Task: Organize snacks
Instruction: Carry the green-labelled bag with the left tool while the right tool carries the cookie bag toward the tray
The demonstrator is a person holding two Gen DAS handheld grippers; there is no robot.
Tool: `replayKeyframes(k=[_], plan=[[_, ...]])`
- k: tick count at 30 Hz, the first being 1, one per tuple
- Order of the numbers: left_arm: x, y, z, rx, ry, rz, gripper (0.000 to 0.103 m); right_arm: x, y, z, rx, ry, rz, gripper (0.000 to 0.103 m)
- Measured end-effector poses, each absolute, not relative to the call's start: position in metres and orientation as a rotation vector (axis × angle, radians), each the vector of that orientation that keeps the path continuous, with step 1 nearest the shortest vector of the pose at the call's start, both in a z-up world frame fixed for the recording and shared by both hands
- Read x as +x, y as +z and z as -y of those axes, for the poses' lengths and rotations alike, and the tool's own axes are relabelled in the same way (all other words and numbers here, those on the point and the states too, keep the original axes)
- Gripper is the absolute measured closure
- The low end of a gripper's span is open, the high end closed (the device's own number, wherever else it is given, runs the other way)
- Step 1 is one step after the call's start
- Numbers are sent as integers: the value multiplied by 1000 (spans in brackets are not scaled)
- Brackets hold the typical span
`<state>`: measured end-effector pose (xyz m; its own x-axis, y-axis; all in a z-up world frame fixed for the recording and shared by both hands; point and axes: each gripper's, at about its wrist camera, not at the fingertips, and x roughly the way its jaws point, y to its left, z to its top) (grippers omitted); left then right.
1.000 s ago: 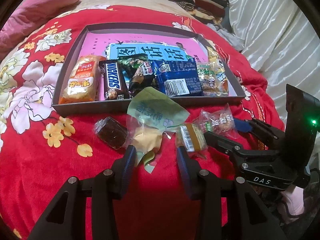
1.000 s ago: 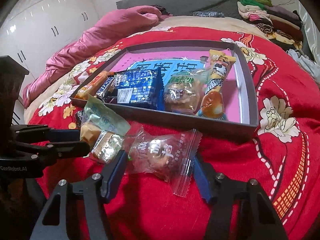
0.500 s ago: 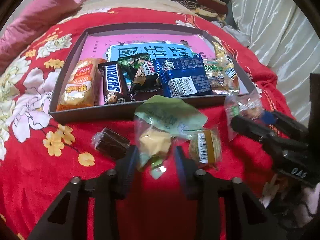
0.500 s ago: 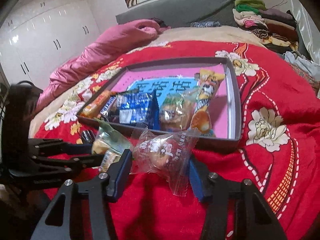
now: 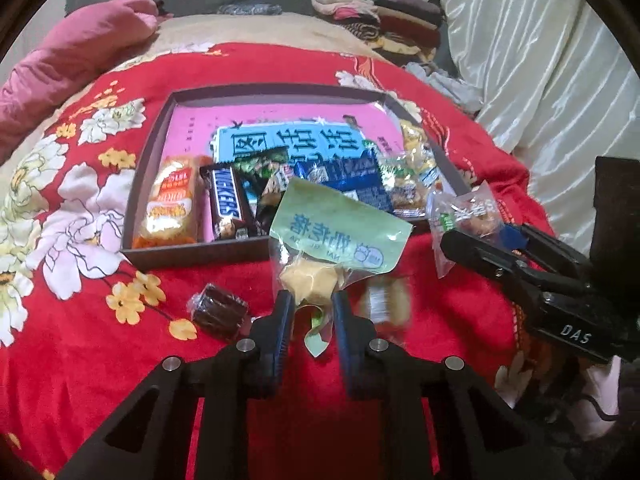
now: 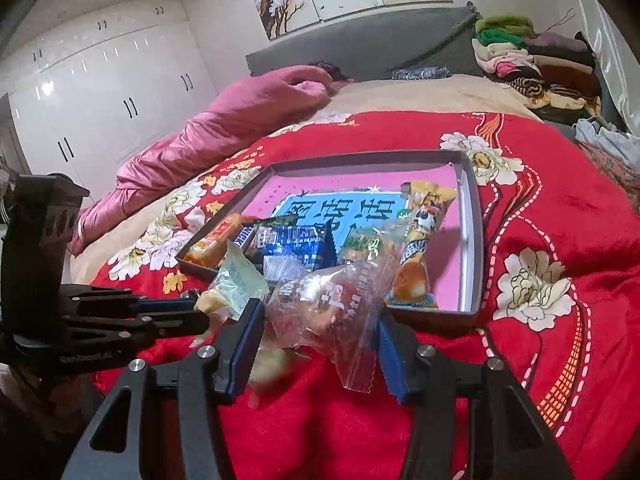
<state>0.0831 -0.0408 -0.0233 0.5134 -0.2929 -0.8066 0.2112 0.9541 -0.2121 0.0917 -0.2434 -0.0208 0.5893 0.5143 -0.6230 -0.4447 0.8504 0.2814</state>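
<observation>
Egg-tart packet [image 5: 320, 248] is clamped in the left tool [image 5: 313, 308]; clear pastry bag [image 6: 332, 304] is gripped in the right tool [image 6: 320, 344]. Both are held above the bedspread [image 5: 80, 320], with the snack tray [image 5: 192, 252] lying straight ahead, just beyond the fingertips.

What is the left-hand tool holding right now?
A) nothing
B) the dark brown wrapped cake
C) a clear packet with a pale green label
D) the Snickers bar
C: the left gripper's jaws are closed on the green-label packet, lifted in front of the tray.
</observation>
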Motion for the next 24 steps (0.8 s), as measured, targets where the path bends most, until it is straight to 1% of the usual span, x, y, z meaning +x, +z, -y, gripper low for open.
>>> replayKeyframes(k=[9,10,11,16,19,23,24], plan=[[88,-7,29,-124,-278,-948,83,94,-15,253,127,549,-718,49],[90,-5,28,-127,-271,-939,96,94,-14,253,127,546,-714,49],[91,-3,26,-130,-270,-934,103,94,-14,254,128,543,-711,49],[104,-9,22,-131,-239,-938,102,101,-15,258,145,532,-713,49],[103,-20,16,-212,-293,-989,102,103,-16,260,153,534,-716,49],[89,-21,27,-126,-327,-971,100,104,-15,262,163,538,-710,49],[88,-22,29,-115,-341,-972,98,104,-15,262,166,541,-711,49]])
